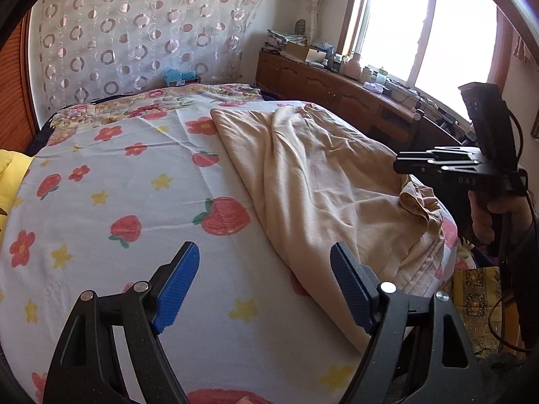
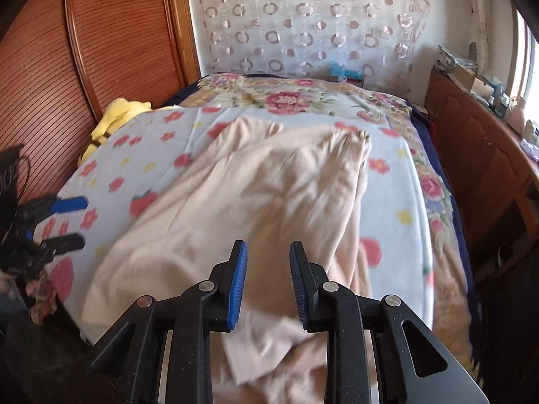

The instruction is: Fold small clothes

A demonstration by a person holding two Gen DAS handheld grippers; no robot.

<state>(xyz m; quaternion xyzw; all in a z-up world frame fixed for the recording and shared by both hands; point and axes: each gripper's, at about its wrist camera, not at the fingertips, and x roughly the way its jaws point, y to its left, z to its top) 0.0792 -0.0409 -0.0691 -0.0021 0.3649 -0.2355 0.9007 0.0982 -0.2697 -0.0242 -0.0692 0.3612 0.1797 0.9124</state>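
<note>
- The beige garment [image 2: 256,181] lies rumpled on the strawberry-print sheet [image 1: 111,181] on the bed, toward the side nearest the wooden cabinet [image 1: 323,84] under the window.
- Left gripper [image 1: 264,289] hangs over bare sheet just beside the garment's edge — jaws spread wide, nothing in them.
- Right gripper [image 2: 268,282] sits low over the near end of the cloth, blue pads [image 2: 237,286] parted a little, gap clear — not pinching anything.
- Yellow plush toy [image 2: 118,114] tucked at the far side of the bed by the slatted wooden panel [image 2: 84,67].
</note>
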